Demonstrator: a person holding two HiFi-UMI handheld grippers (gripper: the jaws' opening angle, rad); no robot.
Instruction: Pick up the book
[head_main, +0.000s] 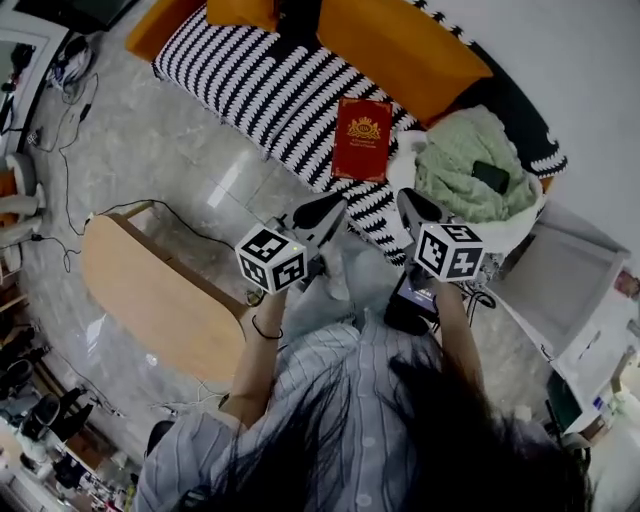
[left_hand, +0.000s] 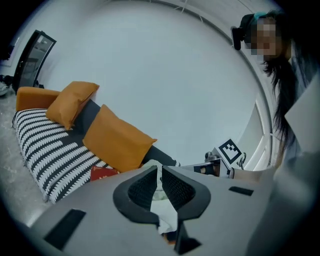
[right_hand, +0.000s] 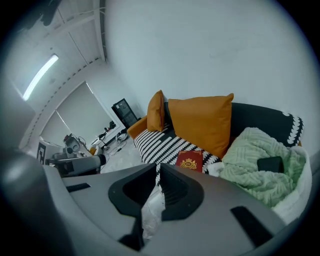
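Two shut pairs of jaws: left gripper (head_main: 322, 212) and right gripper (head_main: 416, 207) are both pressed together, empty. The book (head_main: 362, 138) lies flat on the sofa (head_main: 250, 95) at twelve o'clock, well apart, with a blanket (head_main: 462, 165) at its three. Spread one gripper early, then take the book's near edge.

Red book (head_main: 362, 138) lies flat on striped sofa (head_main: 240, 85).

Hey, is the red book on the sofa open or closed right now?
Closed. The red book lies flat on the striped sofa, cover up with its gold emblem showing, no pages visible.
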